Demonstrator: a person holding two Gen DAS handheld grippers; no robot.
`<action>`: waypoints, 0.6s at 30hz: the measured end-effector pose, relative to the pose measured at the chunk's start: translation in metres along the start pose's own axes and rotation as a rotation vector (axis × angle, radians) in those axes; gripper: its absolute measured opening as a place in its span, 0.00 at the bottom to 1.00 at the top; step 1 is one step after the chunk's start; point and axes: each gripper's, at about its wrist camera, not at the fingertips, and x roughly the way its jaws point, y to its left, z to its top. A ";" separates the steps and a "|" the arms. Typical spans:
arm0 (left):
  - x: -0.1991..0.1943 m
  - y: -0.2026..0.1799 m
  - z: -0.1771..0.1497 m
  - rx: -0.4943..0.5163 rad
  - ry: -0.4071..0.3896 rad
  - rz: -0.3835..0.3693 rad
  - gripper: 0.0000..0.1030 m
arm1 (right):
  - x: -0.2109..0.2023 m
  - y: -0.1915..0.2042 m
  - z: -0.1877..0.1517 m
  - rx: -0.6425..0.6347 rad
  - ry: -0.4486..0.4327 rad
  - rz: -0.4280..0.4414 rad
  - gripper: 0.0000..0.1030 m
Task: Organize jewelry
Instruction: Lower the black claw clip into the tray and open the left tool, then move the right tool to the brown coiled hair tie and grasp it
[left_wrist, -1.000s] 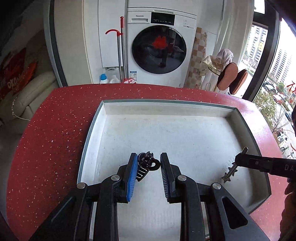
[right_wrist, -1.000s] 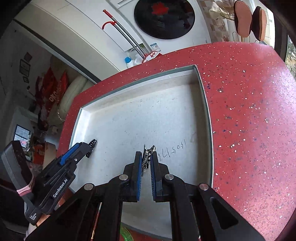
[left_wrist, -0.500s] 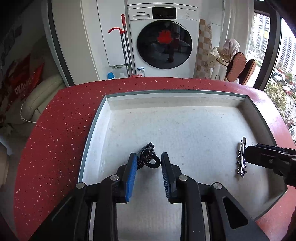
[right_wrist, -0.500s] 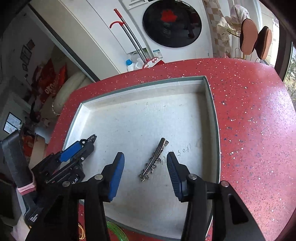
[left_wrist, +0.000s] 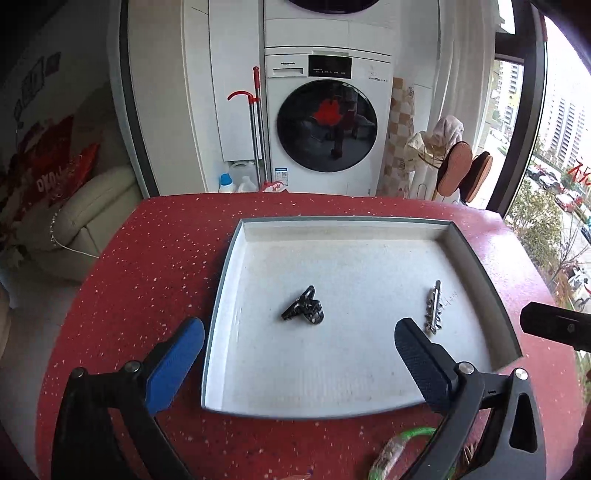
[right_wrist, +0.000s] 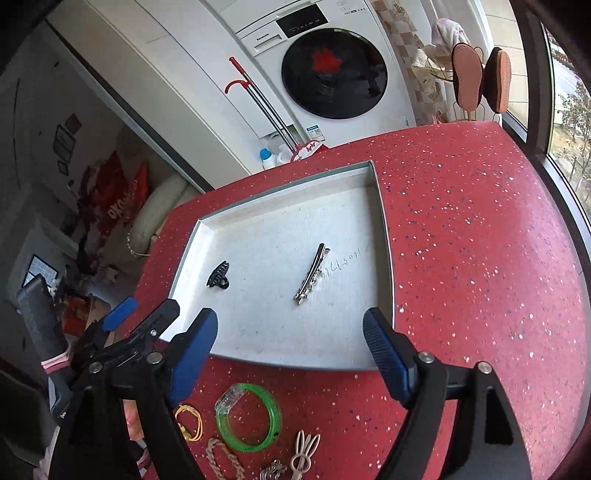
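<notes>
Our left claw (left_wrist: 299, 350) hangs above the near edge of the white tray (left_wrist: 236, 236), its jaws opening wide with nothing gripped; the black hair claw clip (left_wrist: 304, 306) lies free on the tray floor beyond and between the blue pads. Our right claw (right_wrist: 290, 339) is likewise released and opening, and the silver barrette (right_wrist: 312, 275) lies loose on the tray ahead of it, beside a line of handwriting we cannot read. The two pieces lie well apart, the clip toward the tray's left side, the barrette toward its right.

Nearer to us than the tray, on the red speckled worktop (right_wrist: 480, 240), lie the pieces not yet sorted: a green bangle (right_wrist: 249, 417), a yellow hair tie (right_wrist: 190, 422), a braided beige band (right_wrist: 225, 459), a cream rabbit-shaped clip (right_wrist: 304, 448) and a small silvery piece too blurred to name. The right claw's arms cover part of them.

Beyond the worktop stands a white washing machine (left_wrist: 327, 122) marked Panasonic, with a red-handled mop (left_wrist: 255, 125) leaning beside it and bottles on the floor. A pair of slippers (right_wrist: 480, 77) hangs near the window.
</notes>
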 end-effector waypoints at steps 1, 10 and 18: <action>-0.008 0.002 -0.004 -0.005 0.006 -0.004 1.00 | -0.005 0.001 -0.006 -0.006 -0.008 -0.001 0.84; -0.062 0.027 -0.071 -0.049 0.065 -0.026 1.00 | -0.032 0.003 -0.079 -0.002 0.048 0.030 0.85; -0.083 0.055 -0.142 -0.122 0.112 0.066 1.00 | -0.037 0.003 -0.138 -0.071 0.126 -0.133 0.86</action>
